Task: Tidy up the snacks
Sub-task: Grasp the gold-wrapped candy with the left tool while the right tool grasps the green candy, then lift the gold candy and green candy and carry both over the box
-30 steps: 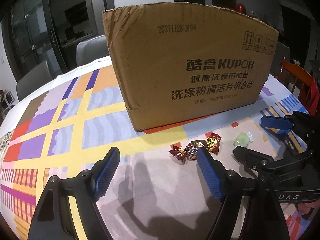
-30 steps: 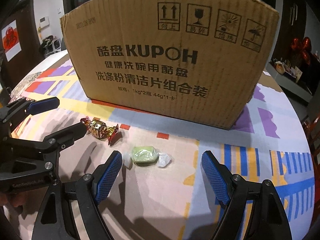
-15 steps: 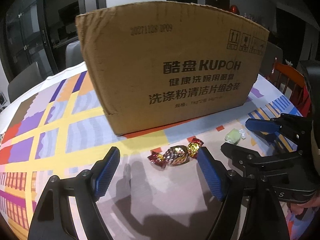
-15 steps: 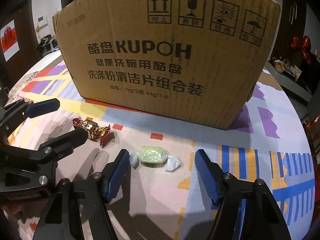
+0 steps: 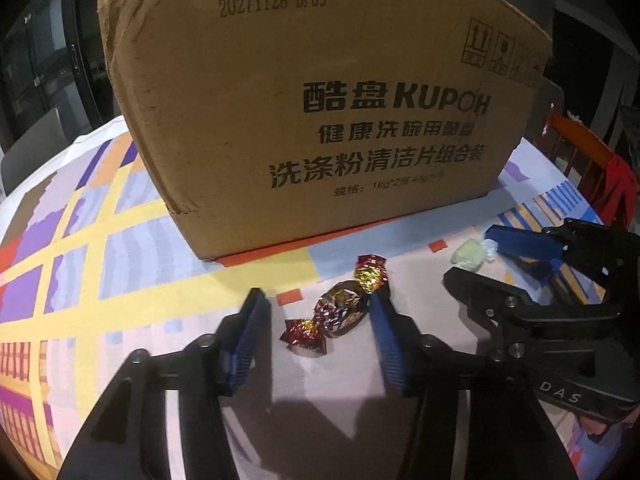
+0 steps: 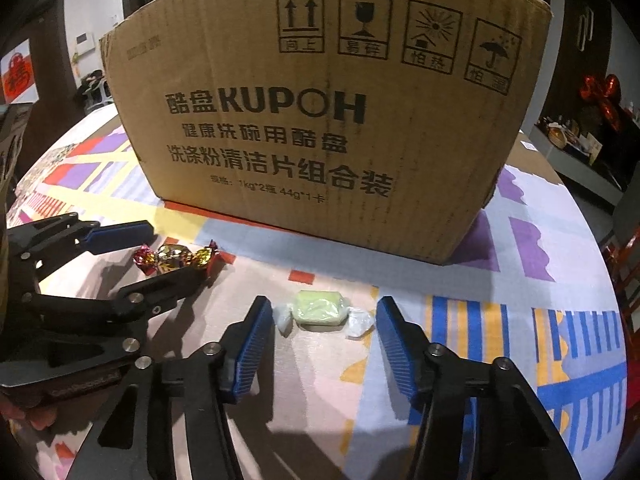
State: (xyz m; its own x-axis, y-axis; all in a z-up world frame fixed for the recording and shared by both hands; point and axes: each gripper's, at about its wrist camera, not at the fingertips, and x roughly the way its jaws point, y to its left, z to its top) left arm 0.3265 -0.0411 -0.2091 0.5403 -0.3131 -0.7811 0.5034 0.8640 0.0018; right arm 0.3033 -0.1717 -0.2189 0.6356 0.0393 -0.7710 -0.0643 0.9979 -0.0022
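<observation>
A foil-wrapped red and gold candy (image 5: pixel 340 312) lies on the patterned tablecloth (image 5: pixel 120 248), between the blue pads of my left gripper (image 5: pixel 316 300). Its jaws are closing; the right pad is at the wrapper, the left pad stands clear. A pale green candy (image 6: pixel 320 310) in clear wrap lies between the pads of my right gripper (image 6: pixel 323 304), whose jaws are also closing, a sliver of gap on each side. Each gripper shows in the other's view: the right gripper (image 5: pixel 474 256) round the green candy (image 5: pixel 464 251), the left gripper (image 6: pixel 176 251) round the foil candy (image 6: pixel 172 256).
A big cardboard box (image 5: pixel 320 100), also (image 6: pixel 320 120), stands just behind both candies. An orange chair (image 5: pixel 580 148) is at the far right, a grey chair (image 5: pixel 28 140) at the far left. The round table's edge (image 6: pixel 600 240) curves away on the right.
Both pairs of jaws have narrowed around their candies. The left gripper moved forward, so the foil candy now lies between its pads instead of ahead of the right finger.
</observation>
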